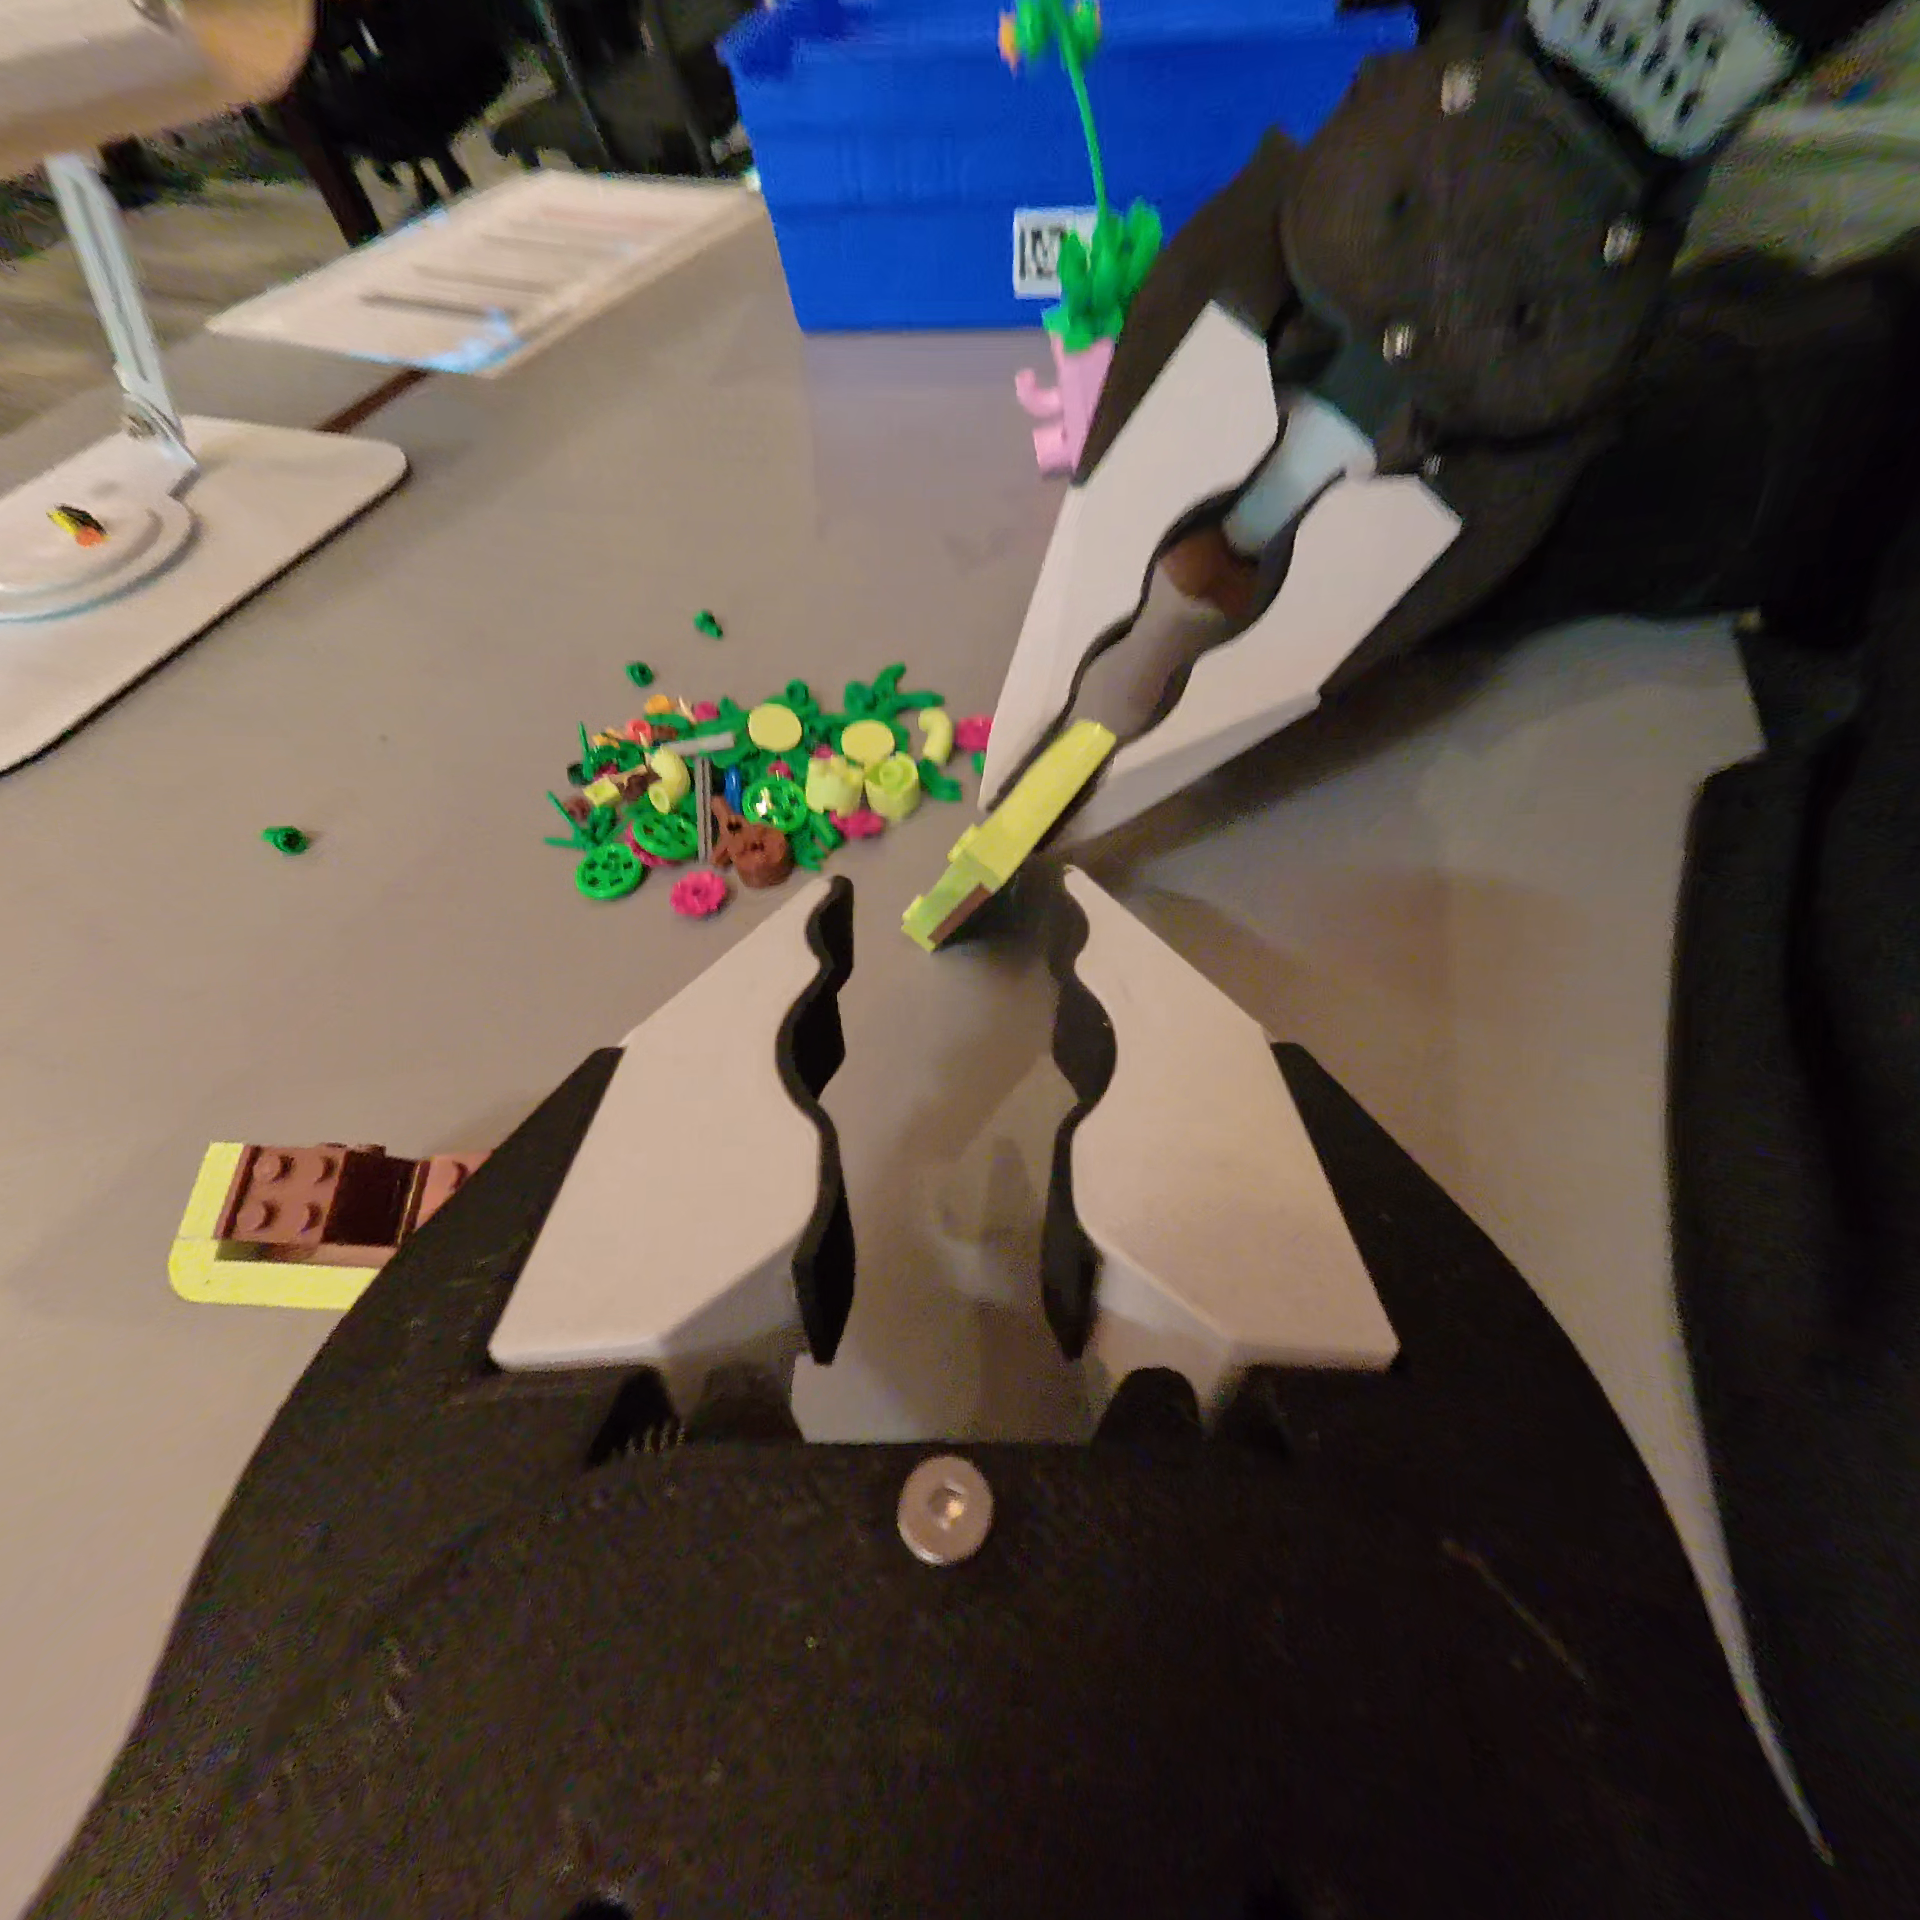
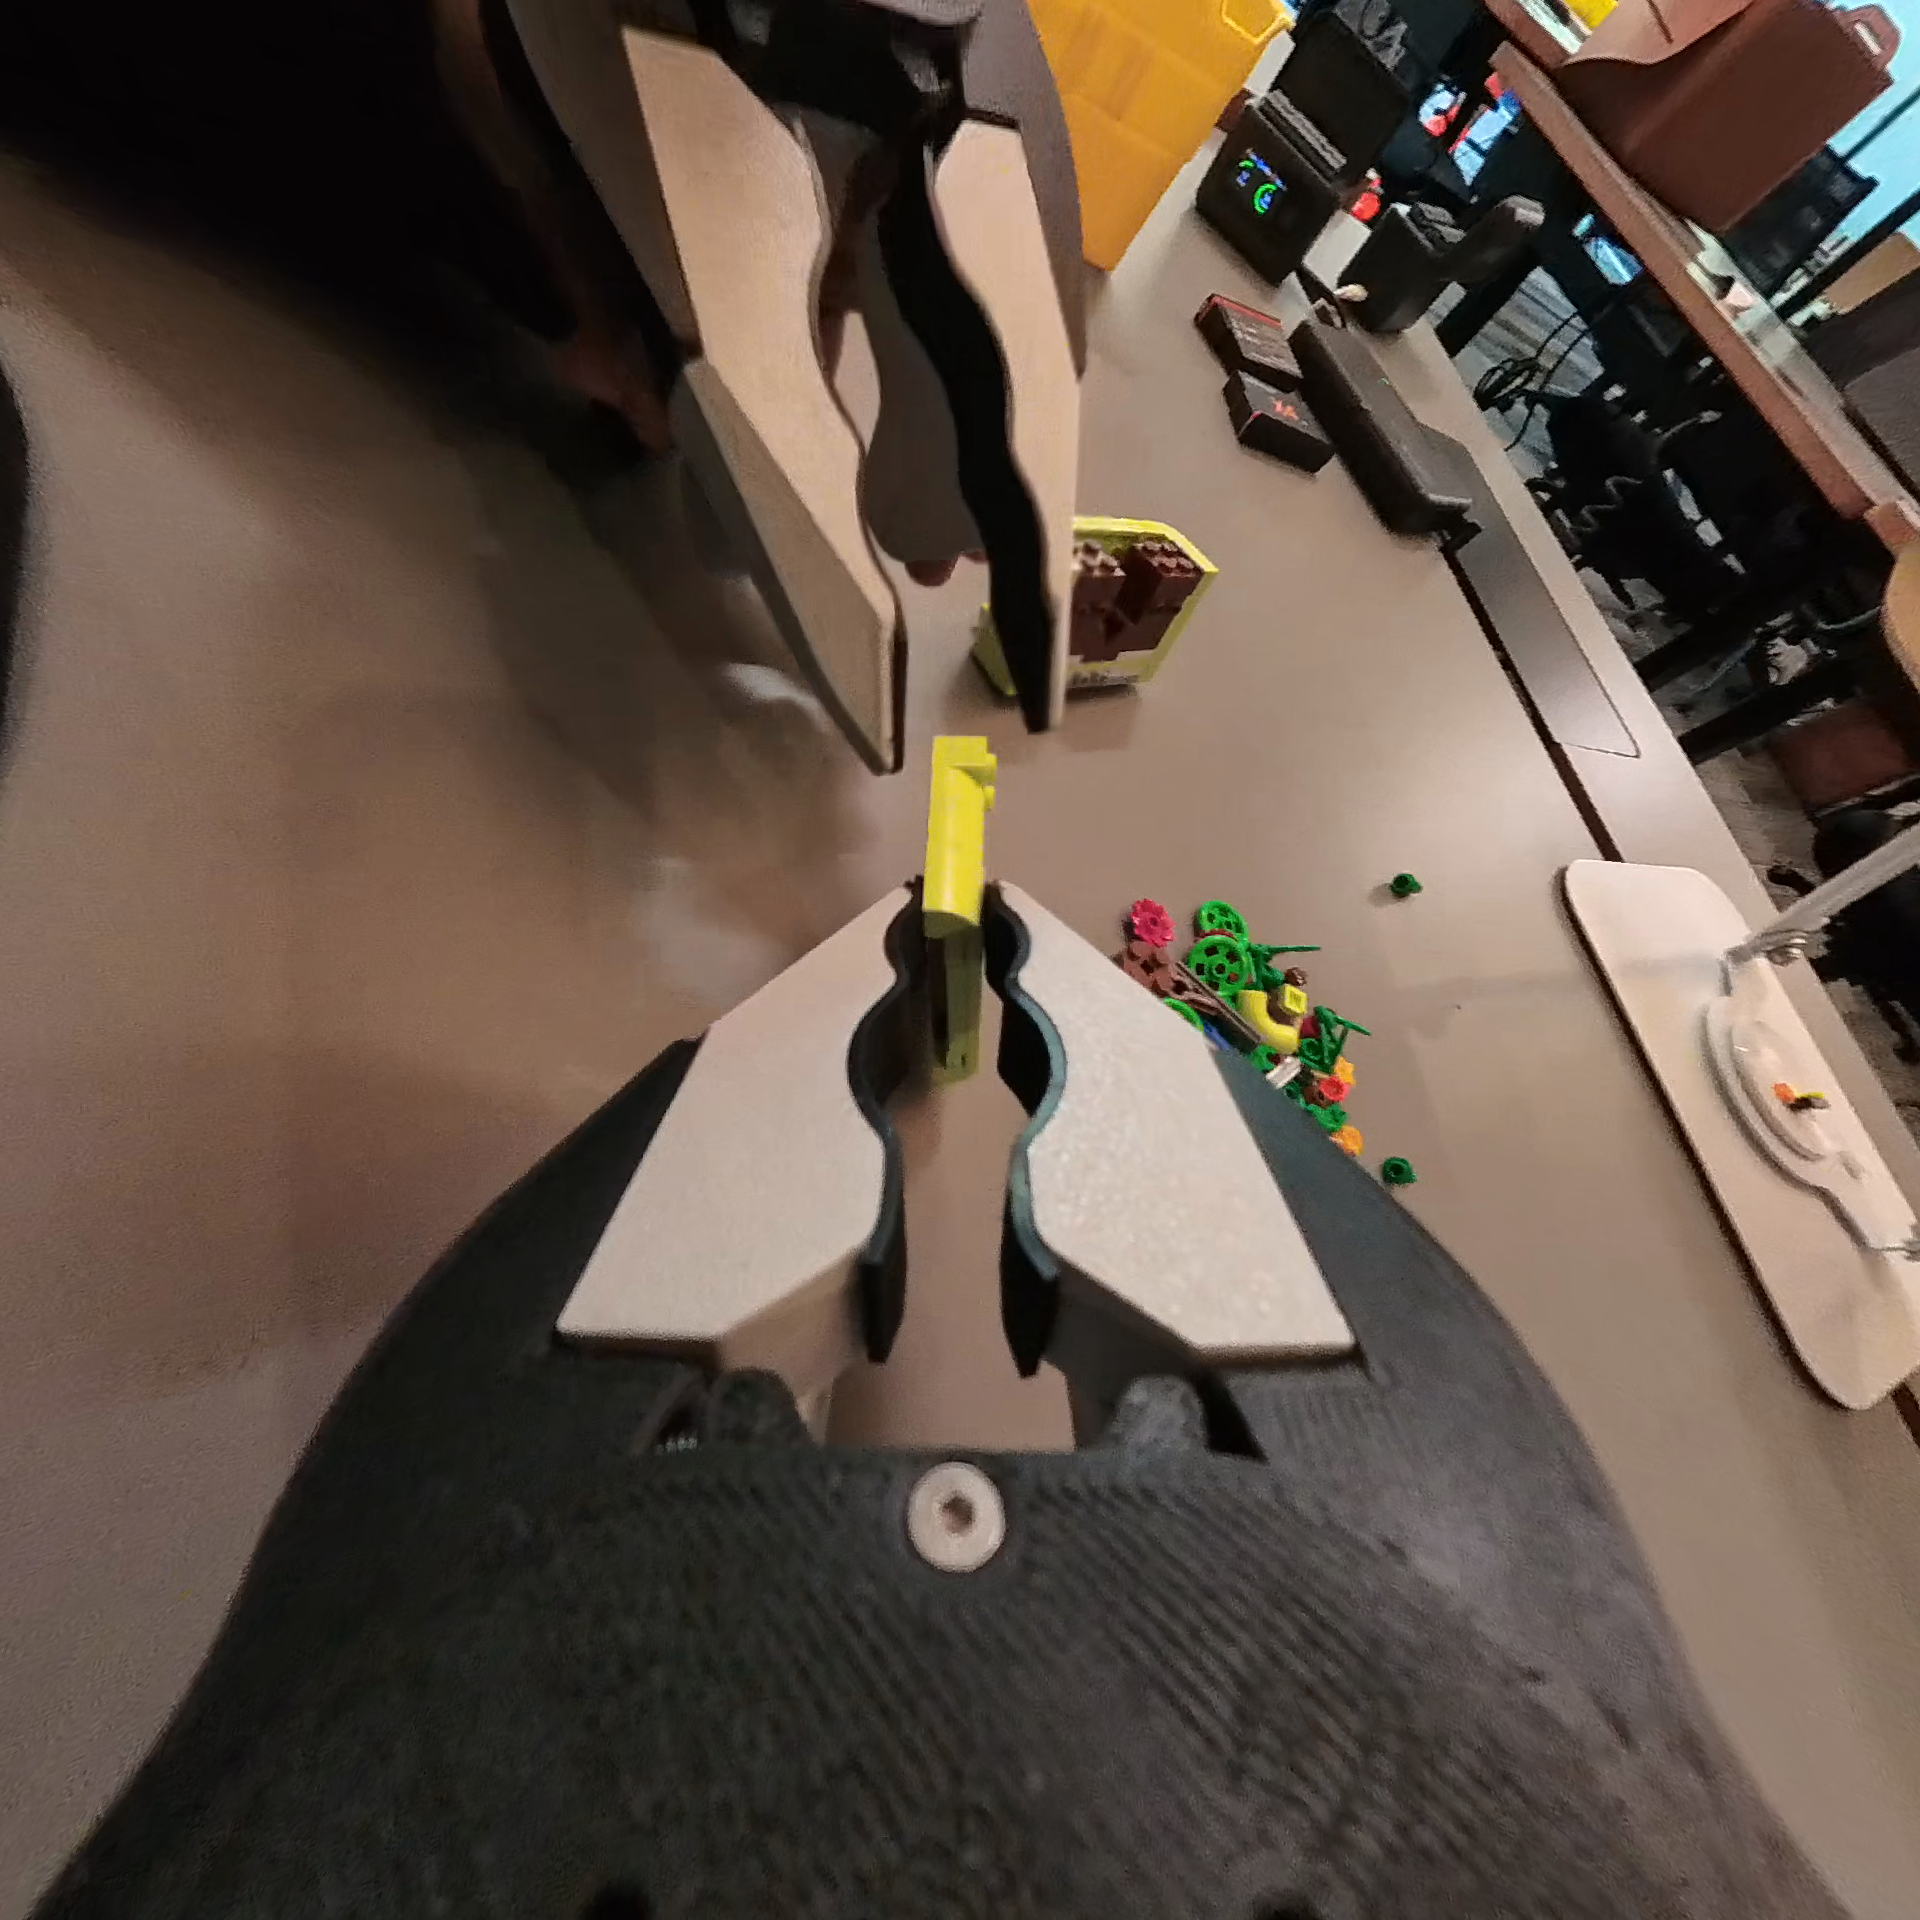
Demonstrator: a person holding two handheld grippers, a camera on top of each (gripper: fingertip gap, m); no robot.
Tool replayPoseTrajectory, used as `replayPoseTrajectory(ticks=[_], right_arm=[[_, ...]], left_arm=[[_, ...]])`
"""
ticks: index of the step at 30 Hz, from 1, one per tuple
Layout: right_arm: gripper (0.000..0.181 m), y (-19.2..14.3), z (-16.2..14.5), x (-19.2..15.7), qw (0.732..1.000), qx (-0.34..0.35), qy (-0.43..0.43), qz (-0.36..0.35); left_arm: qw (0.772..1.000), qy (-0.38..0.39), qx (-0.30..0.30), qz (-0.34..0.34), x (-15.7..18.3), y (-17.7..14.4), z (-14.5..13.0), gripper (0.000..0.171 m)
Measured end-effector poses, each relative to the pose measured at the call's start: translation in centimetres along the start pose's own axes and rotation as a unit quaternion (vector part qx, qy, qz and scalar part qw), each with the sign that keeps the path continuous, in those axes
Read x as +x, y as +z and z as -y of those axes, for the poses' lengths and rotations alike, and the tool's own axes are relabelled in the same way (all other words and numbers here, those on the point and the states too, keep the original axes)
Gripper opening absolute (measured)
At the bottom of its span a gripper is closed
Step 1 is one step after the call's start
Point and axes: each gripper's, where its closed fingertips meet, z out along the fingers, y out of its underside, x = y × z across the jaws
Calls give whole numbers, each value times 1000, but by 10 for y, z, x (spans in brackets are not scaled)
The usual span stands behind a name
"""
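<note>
My right gripper (image 2: 956,896) is shut on a lime-green flat brick piece (image 2: 954,831) with a brown layer on one face, held on edge above the table. In the left wrist view the right gripper (image 1: 1039,821) comes in from the upper right with that piece (image 1: 1023,810). My left gripper (image 1: 956,883) is open. The piece's free end lies between its fingertips (image 1: 831,904), and a gap shows on each side. The right wrist view shows the left gripper (image 2: 961,743) the same way, pads apart around the piece's tip.
A pile of small green, lime, pink and brown bricks (image 1: 748,790) lies on the grey table (image 1: 520,1039). A lime plate with brown bricks (image 1: 301,1226) lies at left. A blue bin (image 1: 935,156) and a green plant model (image 1: 1101,260) stand behind. A white stand base (image 1: 156,540) is far left. The tips of both grippers are at nearly the same place.
</note>
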Motion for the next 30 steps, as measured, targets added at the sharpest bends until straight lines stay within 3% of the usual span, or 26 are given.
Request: replayPoseTrajectory(ticks=[5, 12, 21, 25, 30], right_arm=[[15, 2, -2, -19, 998, -7, -55, 40], [21, 10, -15, -24, 981, -66, -184, -12], [29, 11, -14, -32, 990, -57, -126, 30], [39, 10, -13, -35, 994, -50, -78, 57], [50, 10, -9, -40, 995, -42, -54, 79]], left_arm=[[996, 23, -80, -33, 12, 3, -25, 22], [987, 21, -133, -87, 29, -2, -44, 18], [988, -5, -128, -91, 27, -3, -43, 19], [983, -18, -132, -127, 37, -7, -44, 20], [983, -31, -132, -123, 35, -6, -44, 23]])
